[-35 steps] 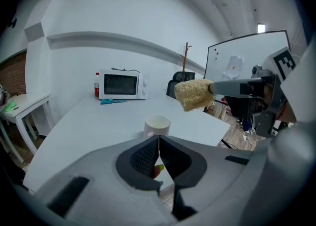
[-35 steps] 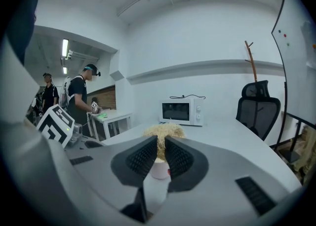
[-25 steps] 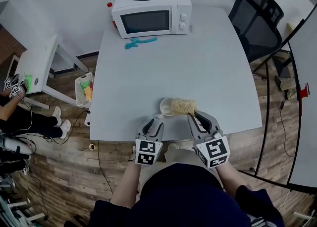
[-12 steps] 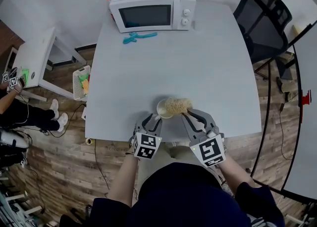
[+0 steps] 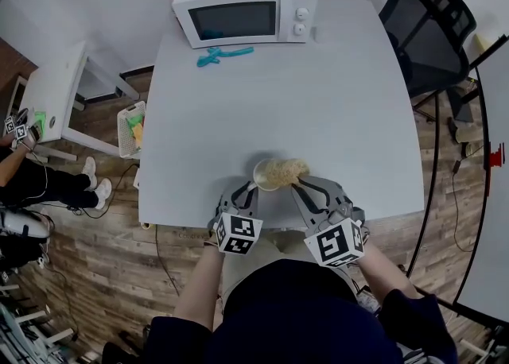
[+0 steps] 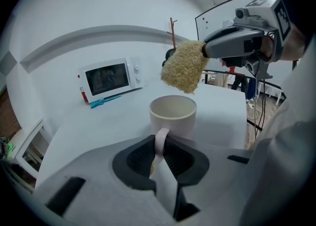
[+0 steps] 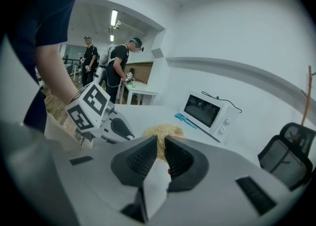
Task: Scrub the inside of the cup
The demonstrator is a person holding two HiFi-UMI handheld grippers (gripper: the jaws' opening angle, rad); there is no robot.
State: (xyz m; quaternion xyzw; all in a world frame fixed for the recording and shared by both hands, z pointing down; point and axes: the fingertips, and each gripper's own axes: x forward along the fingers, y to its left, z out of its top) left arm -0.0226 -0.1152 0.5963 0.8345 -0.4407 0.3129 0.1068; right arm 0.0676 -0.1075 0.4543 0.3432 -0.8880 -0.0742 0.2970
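Observation:
A cream cup (image 5: 264, 174) stands near the table's front edge, upright, its inside pale and bare (image 6: 173, 115). My left gripper (image 5: 247, 189) has just been closing, and its jaws now pinch the cup's handle (image 6: 160, 140) between the pads. My right gripper (image 5: 296, 186) is shut on a tan fibrous scrubber (image 5: 286, 168). The scrubber (image 6: 184, 67) hangs just above the cup's rim on the far right side, outside the cup. In the right gripper view the scrubber (image 7: 159, 135) shows beyond the closed jaws, with the left gripper (image 7: 101, 114) to its left.
A white microwave (image 5: 245, 11) stands at the table's far edge with a teal tool (image 5: 225, 54) in front of it. A black office chair (image 5: 433, 29) is at the back right. A small white side table (image 5: 48, 108) and a basket (image 5: 131, 133) stand on the left.
The left gripper moved forward to the cup and closed on its handle. The right gripper brought the scrubber from the cup's right side to over its rim.

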